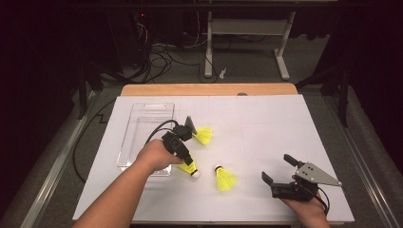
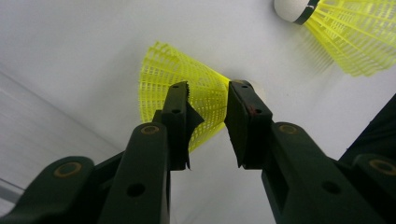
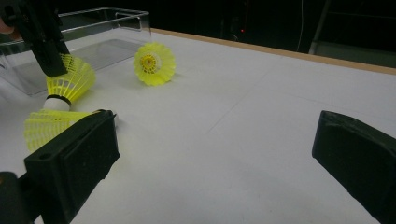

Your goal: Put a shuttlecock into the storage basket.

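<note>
Three yellow shuttlecocks with white corks lie on the white table. My left gripper [image 1: 189, 164] points down at the nearest-left one [image 1: 192, 171]. In the left gripper view its jaws [image 2: 210, 88] straddle that shuttlecock's mesh skirt [image 2: 159, 79], close on both sides, and the skirt shows no dent. The right gripper view shows the same shuttlecock [image 3: 70, 79] under a black jaw. A second shuttlecock [image 1: 224, 179] [image 2: 350, 32] [image 3: 46, 128] lies just to the right. A third shuttlecock [image 1: 204, 135] [image 3: 154, 63] lies farther back. My right gripper [image 1: 276, 167] [image 3: 217, 126] rests open at the front right, holding nothing.
A clear plastic box [image 1: 142, 107] [image 3: 93, 14] stands at the table's left, just behind my left hand. The table's wooden far edge [image 1: 209, 89] borders a dark floor with cables and a desk frame.
</note>
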The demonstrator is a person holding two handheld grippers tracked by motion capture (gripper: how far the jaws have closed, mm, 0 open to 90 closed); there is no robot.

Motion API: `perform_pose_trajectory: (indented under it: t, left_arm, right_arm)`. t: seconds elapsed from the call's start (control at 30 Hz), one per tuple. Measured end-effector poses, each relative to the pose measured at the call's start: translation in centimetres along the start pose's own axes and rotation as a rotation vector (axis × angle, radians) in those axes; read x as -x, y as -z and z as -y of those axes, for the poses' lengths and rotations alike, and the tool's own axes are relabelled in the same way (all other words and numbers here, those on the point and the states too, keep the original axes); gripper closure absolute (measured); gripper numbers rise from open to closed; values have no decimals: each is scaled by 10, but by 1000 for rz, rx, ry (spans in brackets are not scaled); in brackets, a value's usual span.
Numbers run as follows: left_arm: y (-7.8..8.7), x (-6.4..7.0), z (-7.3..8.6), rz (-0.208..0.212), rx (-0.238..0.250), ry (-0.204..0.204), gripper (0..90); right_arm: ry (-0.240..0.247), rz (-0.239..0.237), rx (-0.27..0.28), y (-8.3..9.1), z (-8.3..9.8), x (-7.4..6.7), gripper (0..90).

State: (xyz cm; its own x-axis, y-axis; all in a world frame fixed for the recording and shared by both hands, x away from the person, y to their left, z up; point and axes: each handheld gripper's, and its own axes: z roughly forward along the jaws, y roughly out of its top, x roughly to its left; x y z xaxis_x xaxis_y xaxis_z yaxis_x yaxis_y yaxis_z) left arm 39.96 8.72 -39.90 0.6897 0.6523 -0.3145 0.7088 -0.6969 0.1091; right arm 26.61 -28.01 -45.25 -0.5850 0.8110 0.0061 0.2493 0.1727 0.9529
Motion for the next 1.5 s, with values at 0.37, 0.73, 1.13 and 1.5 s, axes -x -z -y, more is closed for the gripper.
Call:
perform_pose_trajectory:
  t: [0.37,0.73,1.13,1.5]
  left_arm:
    - [3,-1,0,37,20,6,780]
    - [6,1,2,81,27,7,861]
    - [7,7,3,105,53,-6,892]
    - [15,17,7,96,68,-19,893]
  right_arm:
    - [0,0,0,0,0,0,11]
    - [-1,0,0,0,0,0,11]
    - [1,-1,0,0,0,-1,11]
    - [3,-3,-2,-1,0,-1,11]
